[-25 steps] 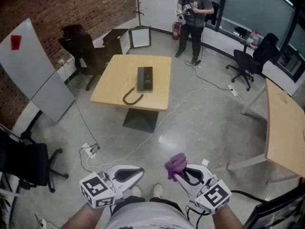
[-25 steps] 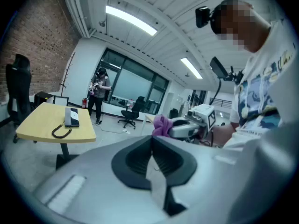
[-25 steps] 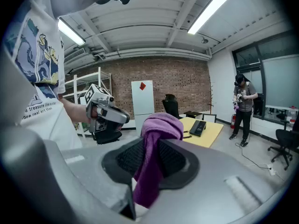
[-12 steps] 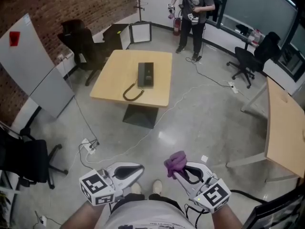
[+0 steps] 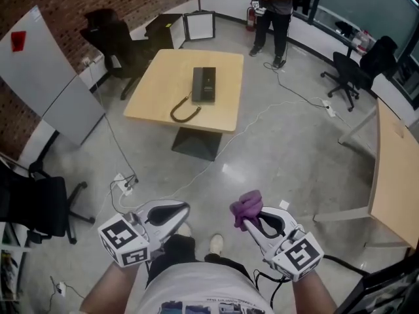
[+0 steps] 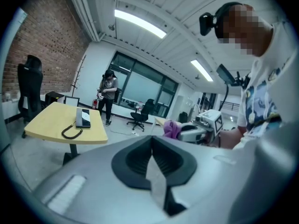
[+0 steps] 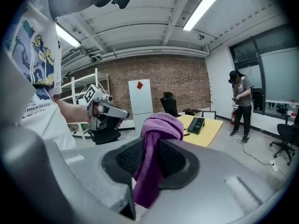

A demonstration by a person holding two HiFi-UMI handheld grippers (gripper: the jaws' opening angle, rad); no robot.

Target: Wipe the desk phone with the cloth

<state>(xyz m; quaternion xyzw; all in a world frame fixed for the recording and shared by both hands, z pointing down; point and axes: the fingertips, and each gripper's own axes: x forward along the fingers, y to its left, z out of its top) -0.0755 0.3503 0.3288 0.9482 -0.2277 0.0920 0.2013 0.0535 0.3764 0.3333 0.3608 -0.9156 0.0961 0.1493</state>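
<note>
A black desk phone (image 5: 203,84) lies on a light wooden table (image 5: 157,100) far ahead of me, its handset (image 5: 184,112) off the cradle on a coiled cord. The phone (image 6: 83,118) also shows small in the left gripper view, and the phone (image 7: 195,124) in the right gripper view. My right gripper (image 5: 243,220) is shut on a purple cloth (image 5: 246,208), held low near my body; the cloth (image 7: 155,149) hangs between its jaws. My left gripper (image 5: 178,209) is shut with nothing in it.
A person (image 5: 272,5) stands beyond the table. Black office chairs (image 5: 114,41) stand at the far left, another chair (image 5: 33,205) near left, more chairs (image 5: 357,67) at right. Cables and a power strip (image 5: 122,187) lie on the floor. A second wooden desk (image 5: 394,169) runs along the right. A whiteboard (image 5: 49,77) leans left.
The view has moved forward a little toward the table. Both grippers stay low in front of me, the right still holding the cloth. The far person has shifted.
</note>
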